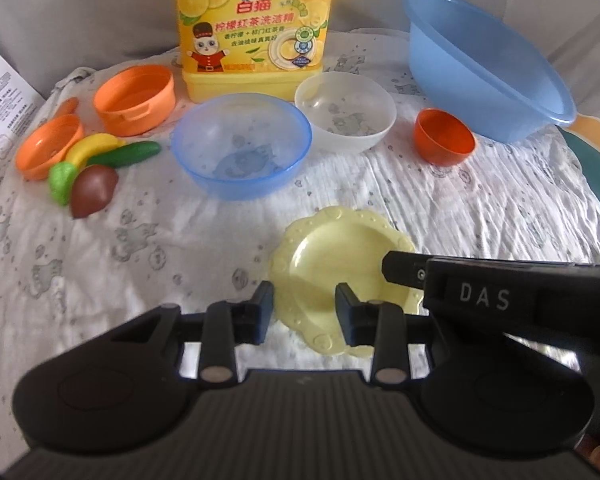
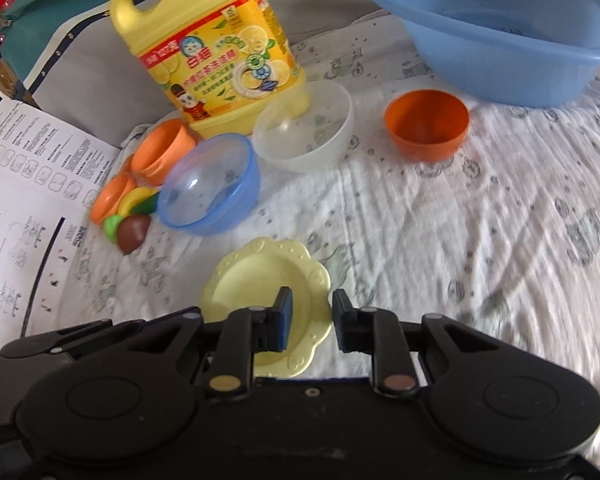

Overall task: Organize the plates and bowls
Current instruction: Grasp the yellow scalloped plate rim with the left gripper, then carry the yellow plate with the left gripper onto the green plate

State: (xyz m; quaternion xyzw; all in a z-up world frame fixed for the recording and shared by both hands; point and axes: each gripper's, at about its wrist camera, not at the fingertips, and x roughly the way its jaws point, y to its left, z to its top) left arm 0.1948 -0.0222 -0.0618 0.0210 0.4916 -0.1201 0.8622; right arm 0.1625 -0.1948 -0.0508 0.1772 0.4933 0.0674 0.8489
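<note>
A pale yellow scalloped plate [image 1: 332, 256] lies flat on the white cloth near me; it also shows in the right wrist view [image 2: 260, 276]. My left gripper [image 1: 304, 308] is open, its jaws straddling the plate's near left rim. My right gripper [image 2: 312, 320] is open, its jaws straddling the plate's right rim; its body reaches in from the right in the left wrist view [image 1: 500, 296]. Behind stand a blue clear bowl [image 1: 240, 144], a clear white bowl [image 1: 344, 110] and a small orange bowl [image 1: 444, 136].
A big yellow detergent jug [image 1: 254, 28] stands at the back, and a large blue basin [image 1: 484, 64] at the back right. Orange toy pots [image 1: 134, 98] and toy fruit [image 1: 94, 190] lie at the left. A printed sheet [image 2: 28, 184] lies far left.
</note>
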